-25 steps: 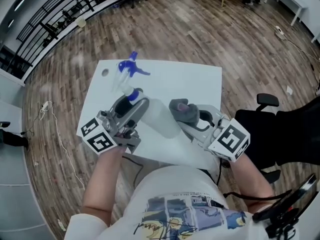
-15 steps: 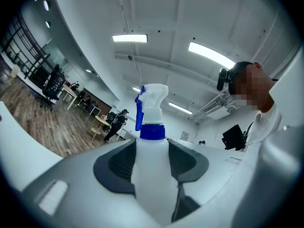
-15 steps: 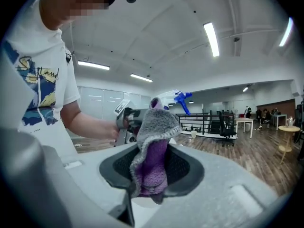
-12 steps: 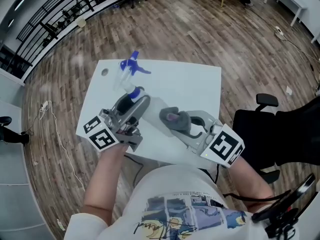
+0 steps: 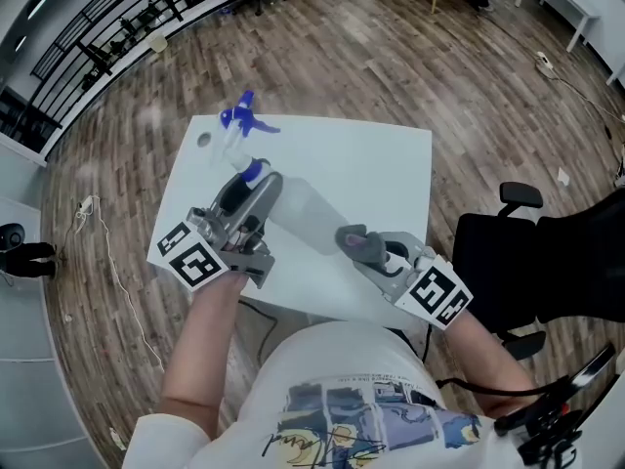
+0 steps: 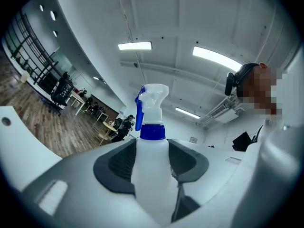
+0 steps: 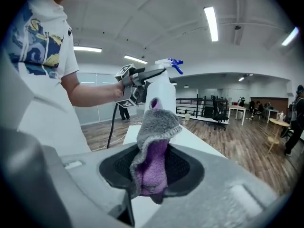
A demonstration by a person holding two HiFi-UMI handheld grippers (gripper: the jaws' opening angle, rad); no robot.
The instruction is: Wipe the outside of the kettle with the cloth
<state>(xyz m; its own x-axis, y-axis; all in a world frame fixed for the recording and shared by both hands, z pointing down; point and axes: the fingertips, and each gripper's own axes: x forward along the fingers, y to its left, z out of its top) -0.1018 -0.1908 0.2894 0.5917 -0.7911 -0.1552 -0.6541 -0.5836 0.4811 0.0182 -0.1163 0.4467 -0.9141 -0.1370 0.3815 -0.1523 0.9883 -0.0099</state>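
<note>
Okay, no kettle in any view. What's being handled in its place is a white spray bottle (image 5: 301,215) with a blue trigger head, held over the white surface (image 5: 391,164) on its left side and tilted with the head away from the person. Can't tell from the head view whether its base rests on the surface or hangs just above it. Handling guess: thin plastic, light unless full, smooth and a bit slippery, and the body will flex if squeezed hard. Best hold is high on the shoulder just under the blue collar, which leaves the lower body free for wiping. That's where the left tool (image 6: 151,161) has it: jaws fairly wide apart, both dark pads (image 6: 121,163) pressed on the bottle, a firm grasp. The cloth (image 7: 154,146) is a soft fleecy rag, grey outside and purple inside. It's limp, so it needs pinching at a bunched fold with a tuft left sticking out to do the rubbing. The right tool (image 7: 152,170) is clenched on exactly such a fold, with the tuft standing up past the jaw tips. In the head view the cloth sits near the bottle's lower end, at the person's side of it, and looks just short of contact.
</note>
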